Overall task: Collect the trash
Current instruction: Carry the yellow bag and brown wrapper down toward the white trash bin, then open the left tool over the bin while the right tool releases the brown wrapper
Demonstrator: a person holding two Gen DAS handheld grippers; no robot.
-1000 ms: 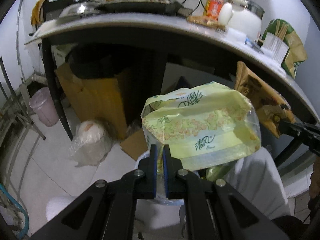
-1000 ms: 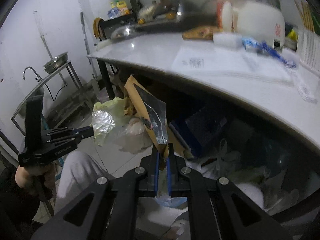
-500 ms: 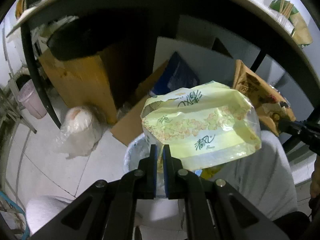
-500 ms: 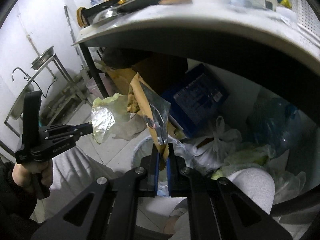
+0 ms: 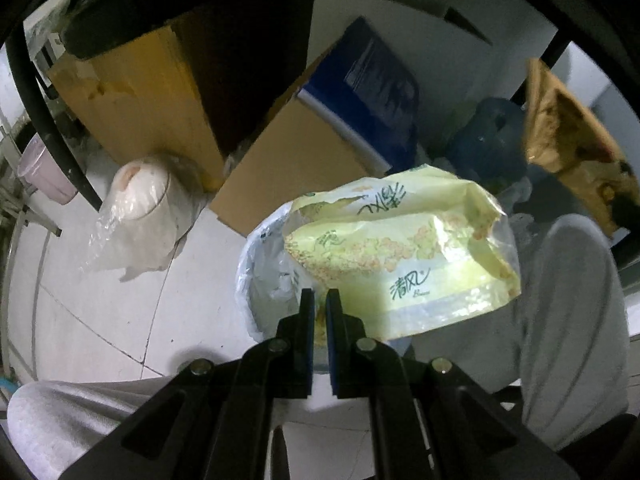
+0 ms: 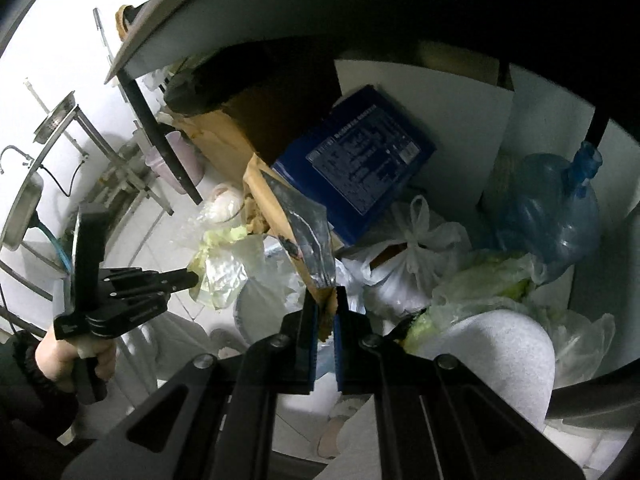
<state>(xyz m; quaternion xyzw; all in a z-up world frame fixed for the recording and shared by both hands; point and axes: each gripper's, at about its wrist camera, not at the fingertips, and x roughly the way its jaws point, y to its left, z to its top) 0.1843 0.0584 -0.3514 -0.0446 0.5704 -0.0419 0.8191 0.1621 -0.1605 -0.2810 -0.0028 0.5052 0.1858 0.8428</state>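
Both pieces of trash are in hand, poised over the bin.

Left hand-held gripper [image 5: 319, 304]: jaws pressed together on a corner of the yellow tissue wrapper [image 5: 404, 256]. A corner pinch lets the empty pack hang free ahead of the jaws, directly above the lined bin [image 5: 256, 276], so it should fall in on release.

Right hand-held gripper [image 6: 328, 304]: pinching the bottom edge of the brown snack bag [image 6: 288, 224], foil lining facing the camera. The bag stands up and away from the jaws, just above the bin's far side. It's stiffer than the wrapper, so it may tip rather than fall straight.

The bin sits on the floor between the person's knees [image 6: 496, 344], under the table edge [image 6: 168, 36], in among cardboard boxes [image 5: 152, 92], a blue box [image 6: 360, 160] and a water jug [image 6: 556, 208]. The tight spot explains the steep downward aim.

Bin contents are hard to read, probably some crumpled plastic.

Next, by my reckoning: open both grippers.
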